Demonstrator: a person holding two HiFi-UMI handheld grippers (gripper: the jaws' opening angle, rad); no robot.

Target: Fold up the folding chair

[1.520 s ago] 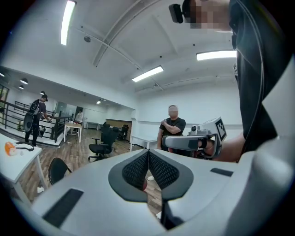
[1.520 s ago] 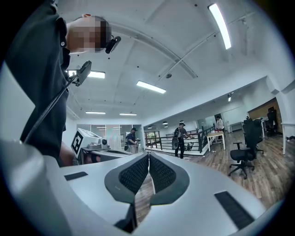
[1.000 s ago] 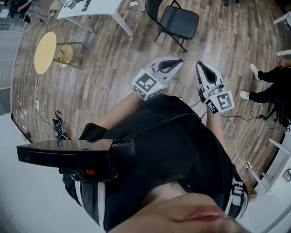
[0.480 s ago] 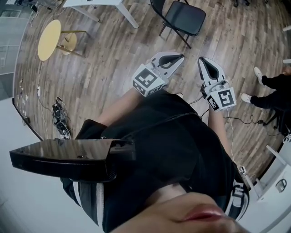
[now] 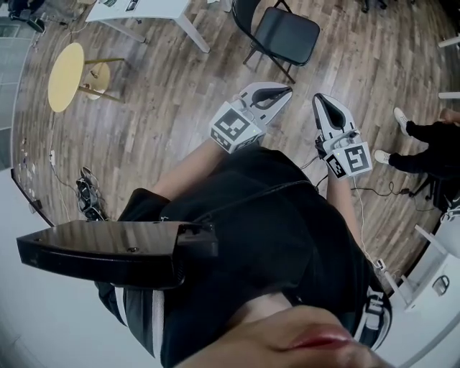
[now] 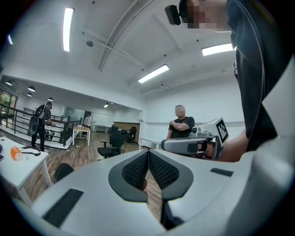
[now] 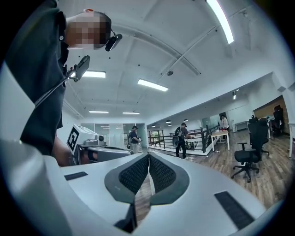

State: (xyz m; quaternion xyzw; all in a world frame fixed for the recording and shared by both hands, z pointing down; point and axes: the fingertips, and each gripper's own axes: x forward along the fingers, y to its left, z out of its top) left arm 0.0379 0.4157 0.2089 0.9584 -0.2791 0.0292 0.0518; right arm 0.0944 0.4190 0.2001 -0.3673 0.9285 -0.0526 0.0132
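The black folding chair (image 5: 284, 32) stands unfolded on the wooden floor at the top of the head view, beside a white table. Both grippers are held out level in front of the person, short of the chair and touching nothing. My left gripper (image 5: 286, 90) is shut and empty, its mesh pads (image 6: 138, 168) meeting at the tip. My right gripper (image 5: 318, 99) is also shut and empty, a little to the right. In the left gripper view a dark curved shape (image 6: 62, 171) low at the left may be the chair's back. Each gripper view shows the other gripper (image 6: 186, 145) (image 7: 99, 153) alongside.
A white table (image 5: 154, 8) stands left of the chair, with a round yellow side table (image 5: 66, 77) further left. A seated person's legs (image 5: 420, 140) are at the right edge. Cables (image 5: 90, 198) lie by the left wall. Office chairs (image 7: 251, 147) and people stand far off.
The whole floor scene sways slightly in the head view as the person moves. Both grippers stay shut, side by side, pointing toward the chair.
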